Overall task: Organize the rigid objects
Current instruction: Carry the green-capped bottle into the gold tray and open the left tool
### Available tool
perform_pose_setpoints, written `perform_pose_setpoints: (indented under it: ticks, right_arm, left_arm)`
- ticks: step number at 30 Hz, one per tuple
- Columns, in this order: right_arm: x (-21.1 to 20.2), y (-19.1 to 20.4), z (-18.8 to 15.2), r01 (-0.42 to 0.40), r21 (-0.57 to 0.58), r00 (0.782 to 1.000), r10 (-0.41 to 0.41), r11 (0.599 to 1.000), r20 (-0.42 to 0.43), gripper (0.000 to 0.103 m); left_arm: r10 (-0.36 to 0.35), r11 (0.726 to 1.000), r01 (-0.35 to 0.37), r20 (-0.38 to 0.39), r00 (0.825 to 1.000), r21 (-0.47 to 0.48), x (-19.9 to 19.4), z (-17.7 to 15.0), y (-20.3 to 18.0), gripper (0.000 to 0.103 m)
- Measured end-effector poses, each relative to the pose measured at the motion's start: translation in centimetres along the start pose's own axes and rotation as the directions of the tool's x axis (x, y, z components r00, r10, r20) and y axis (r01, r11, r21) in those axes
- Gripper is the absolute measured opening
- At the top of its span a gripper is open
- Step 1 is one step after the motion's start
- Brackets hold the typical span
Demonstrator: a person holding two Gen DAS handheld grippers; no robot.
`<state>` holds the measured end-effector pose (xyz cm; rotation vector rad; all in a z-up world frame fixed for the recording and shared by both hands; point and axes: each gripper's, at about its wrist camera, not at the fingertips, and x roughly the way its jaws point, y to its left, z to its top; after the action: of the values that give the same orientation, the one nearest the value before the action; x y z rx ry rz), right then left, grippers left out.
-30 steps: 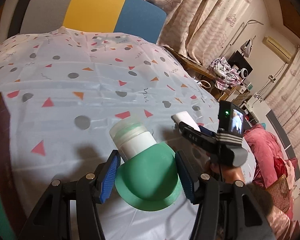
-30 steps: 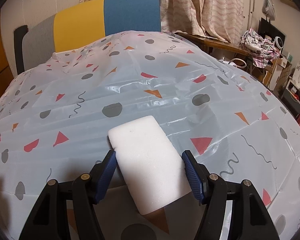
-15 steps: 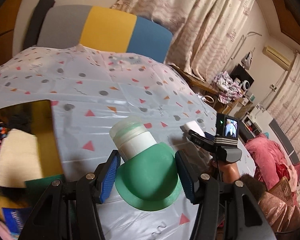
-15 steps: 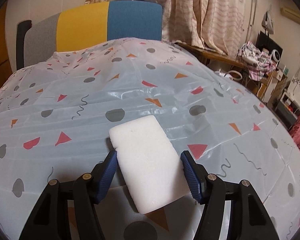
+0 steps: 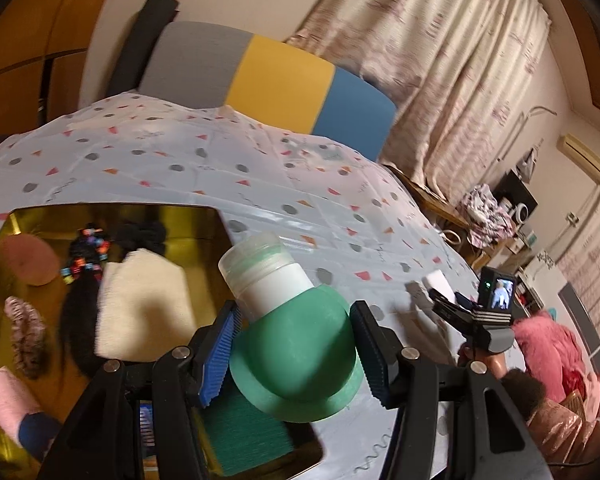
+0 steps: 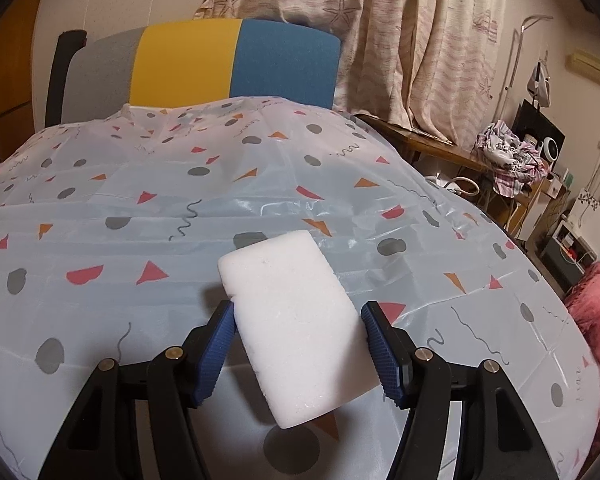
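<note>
My left gripper (image 5: 294, 354) is shut on a green dome-shaped bottle (image 5: 296, 360) with a white neck and clear cap. It holds the bottle in the air over the right edge of a gold tray (image 5: 196, 220). My right gripper (image 6: 298, 354) is shut on a white foam block (image 6: 292, 320) and holds it above the patterned tablecloth (image 6: 140, 240). The right gripper and its block (image 5: 440, 284) also show at the right in the left wrist view.
The gold tray holds a cream cloth (image 5: 144, 304), black hair ties (image 5: 140, 234), a pink pad (image 5: 30, 260), a scrunchie (image 5: 24, 336) and a green sponge (image 5: 248, 436). A grey, yellow and blue chair back (image 6: 204, 68) stands behind the table. Curtains and clutter are at the right.
My left gripper has swung left with the bottle, bringing the gold tray fully into view beneath it. My right gripper has risen slightly with the foam block.
</note>
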<state>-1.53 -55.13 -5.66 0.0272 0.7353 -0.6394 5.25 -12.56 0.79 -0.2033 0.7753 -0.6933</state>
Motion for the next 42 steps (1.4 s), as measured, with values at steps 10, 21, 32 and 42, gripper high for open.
perform_pose_setpoints:
  ticks: [10, 21, 32, 42]
  right_arm:
    - [-3.3, 2.1, -0.9, -0.049, -0.06, 0.999, 0.048, 0.997, -0.021, 0.064]
    - [-8.9, 4.8, -1.8, -0.199, 0.056, 0.98, 0.2, 0.978, -0.009, 0.064]
    - [-14.3, 9.0, -2.2, -0.34, 0.111, 0.94, 0.339, 0.934, 0.03, 0.064]
    - [-16.8, 12.3, -2.3, -0.416, 0.078, 0.909, 0.416, 0.906, 0.025, 0.064]
  left_arm:
    - [0.052, 0.997, -0.05, 0.025, 0.998, -0.064, -2.2, -0.4, 5.2, 0.057]
    - [0.1, 0.987, -0.097, 0.016, 0.995, -0.125, -3.3, -1.0, 9.0, 0.057]
    - [0.192, 0.957, -0.195, -0.033, 0.981, -0.215, -1.7, 0.9, 14.0, 0.059]
    - [0.275, 0.937, -0.277, -0.039, 0.961, -0.214, -2.6, 1.0, 15.1, 0.065]
